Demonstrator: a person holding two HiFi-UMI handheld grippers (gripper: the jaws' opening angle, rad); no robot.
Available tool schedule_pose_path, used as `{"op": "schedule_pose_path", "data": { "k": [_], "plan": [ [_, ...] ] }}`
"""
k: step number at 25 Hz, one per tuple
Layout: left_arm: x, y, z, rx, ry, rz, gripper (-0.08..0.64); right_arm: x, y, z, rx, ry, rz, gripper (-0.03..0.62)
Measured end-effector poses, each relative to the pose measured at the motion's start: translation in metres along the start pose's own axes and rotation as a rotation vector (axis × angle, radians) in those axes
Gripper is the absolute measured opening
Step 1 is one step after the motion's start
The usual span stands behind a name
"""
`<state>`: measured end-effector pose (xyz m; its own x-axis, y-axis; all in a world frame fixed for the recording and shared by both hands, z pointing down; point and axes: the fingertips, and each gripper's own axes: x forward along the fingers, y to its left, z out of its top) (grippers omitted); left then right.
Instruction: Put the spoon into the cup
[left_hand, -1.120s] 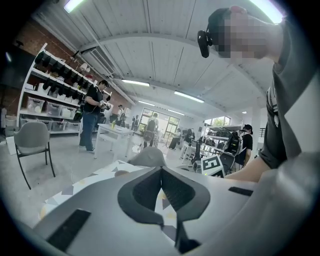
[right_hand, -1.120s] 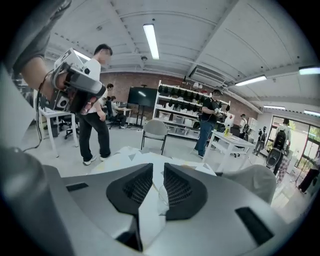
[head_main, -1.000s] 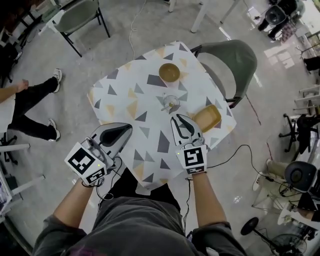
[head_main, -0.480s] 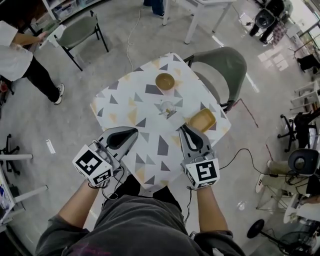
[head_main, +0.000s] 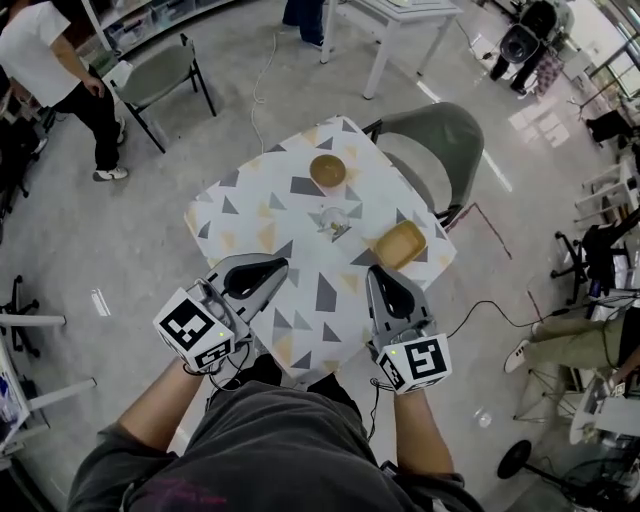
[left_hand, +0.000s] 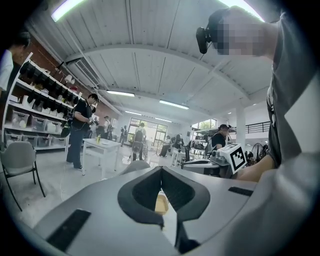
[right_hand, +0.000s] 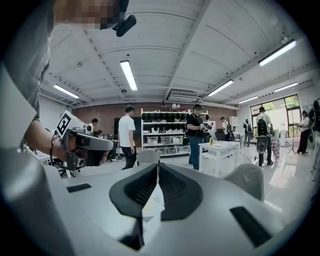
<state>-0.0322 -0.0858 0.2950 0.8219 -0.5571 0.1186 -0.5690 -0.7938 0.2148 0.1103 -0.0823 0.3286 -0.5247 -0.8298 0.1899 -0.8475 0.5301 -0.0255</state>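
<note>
A clear glass cup (head_main: 334, 222) stands in the middle of the triangle-patterned table (head_main: 250, 210). A pale thing that looks like the spoon rests inside it; it is too small to tell more. My left gripper (head_main: 283, 268) is shut and holds nothing, over the table's near left edge. My right gripper (head_main: 376, 271) is also shut with nothing in it, near the front right edge, a good way short of the cup. In the left gripper view the gripper (left_hand: 161, 169) has its jaws together; the right gripper (right_hand: 158, 166) shows the same in its own view.
A round wooden bowl (head_main: 327, 170) sits beyond the cup and a yellow squarish dish (head_main: 400, 243) lies right of it, just ahead of my right gripper. A grey-green chair (head_main: 440, 140) stands behind the table. A person (head_main: 50, 70) stands far left.
Both grippers have drawn back toward me. The right one, which was close under the cup, now sits at the table's near edge. Both stayed shut.
</note>
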Motion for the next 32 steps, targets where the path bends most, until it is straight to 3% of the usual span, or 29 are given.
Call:
{"op": "schedule_pose_path", "data": {
  "k": [8, 32],
  "plan": [
    [-0.001, -0.010, 0.013, 0.021, -0.021, -0.023, 0.015, -0.022, 0.010, 0.019, 0.038, -0.043, -0.009, 0.023],
    [0.001, -0.021, 0.016, 0.022, -0.027, -0.029, 0.015, -0.032, 0.019, 0.014, 0.068, -0.024, 0.023, 0.020]
  ]
}}
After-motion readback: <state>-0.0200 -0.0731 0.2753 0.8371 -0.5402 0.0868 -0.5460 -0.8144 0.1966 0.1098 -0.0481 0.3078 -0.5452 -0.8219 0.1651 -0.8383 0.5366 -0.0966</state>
